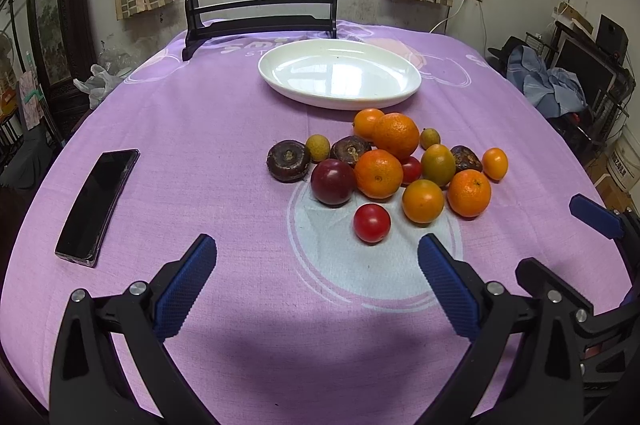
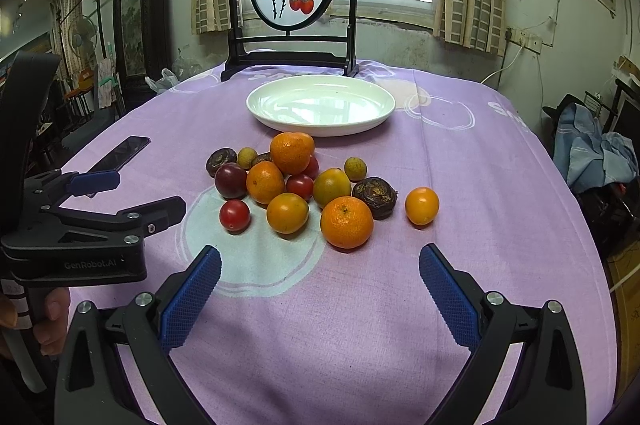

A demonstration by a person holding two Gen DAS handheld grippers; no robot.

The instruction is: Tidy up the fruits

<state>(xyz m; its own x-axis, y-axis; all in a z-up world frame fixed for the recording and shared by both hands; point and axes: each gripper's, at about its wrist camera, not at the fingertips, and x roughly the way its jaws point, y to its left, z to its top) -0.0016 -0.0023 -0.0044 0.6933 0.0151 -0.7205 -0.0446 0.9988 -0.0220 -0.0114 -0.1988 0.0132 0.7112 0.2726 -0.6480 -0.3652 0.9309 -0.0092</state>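
A pile of fruit (image 1: 384, 165) lies mid-table on the purple cloth: several tangerines, kumquats, small longans, dark water chestnuts, a dark plum (image 1: 333, 181) and a cherry tomato (image 1: 371, 223) at the near edge. Behind it stands an empty white oval plate (image 1: 340, 103). My left gripper (image 1: 316, 249) is open, low over the cloth just short of the tomato, holding nothing. The right wrist view shows the same pile (image 2: 304, 185) and plate (image 2: 320, 131). My right gripper (image 2: 320, 257) is open and empty, a little short of the nearest tangerine (image 2: 346, 223).
A black phone (image 1: 98, 205) lies on the cloth at the left. A dark-framed decorative screen (image 1: 260, 21) stands behind the plate at the table's far edge. A hand (image 2: 52, 313) holds the left gripper (image 2: 150, 193) beside the right one. Furniture and clothes surround the table.
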